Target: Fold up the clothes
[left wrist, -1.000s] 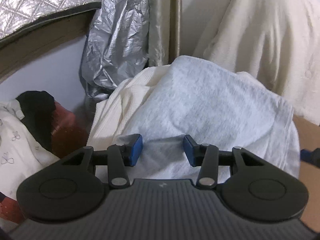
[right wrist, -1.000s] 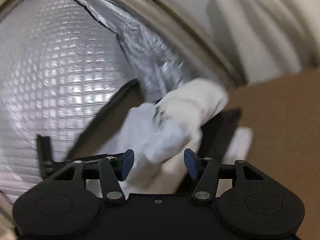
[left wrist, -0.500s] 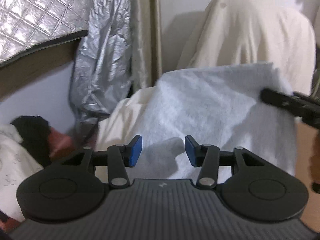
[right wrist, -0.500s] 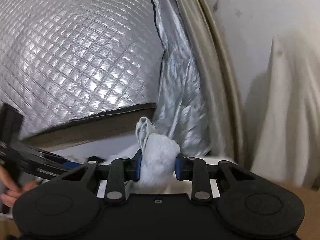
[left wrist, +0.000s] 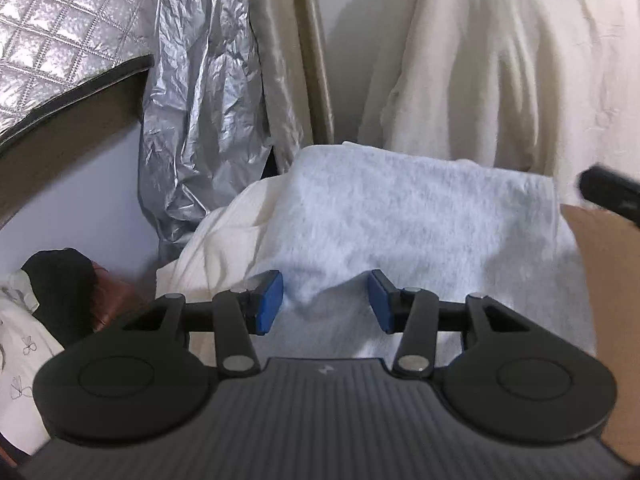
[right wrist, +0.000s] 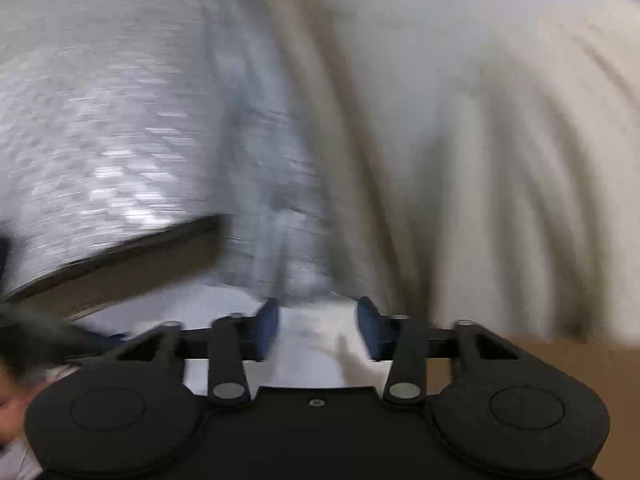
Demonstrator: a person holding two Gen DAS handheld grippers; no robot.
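A pale grey-white towel (left wrist: 420,232) lies draped over a cream garment (left wrist: 224,236) on the brown surface. My left gripper (left wrist: 325,305) is open, its blue pads apart over the towel's near edge, gripping nothing. In the blurred right wrist view my right gripper (right wrist: 318,330) is open, with pale cloth (right wrist: 312,344) below and between the pads, not pinched. The right gripper's black body (left wrist: 612,196) shows at the right edge of the left wrist view, beside the towel's far right corner.
A cream sheet (left wrist: 500,64) hangs behind the towel. Crinkled silver foil (left wrist: 200,100) and a quilted silver cover (left wrist: 52,40) hang at the back left. More clothes, black (left wrist: 60,280) and white printed (left wrist: 20,352), lie at the left. Brown surface (left wrist: 608,280) at the right.
My right gripper was shut on the towel's corner half a second ago; now it is open and moving fast. The towel's lifted right side has dropped back flat. Left gripper stayed open.
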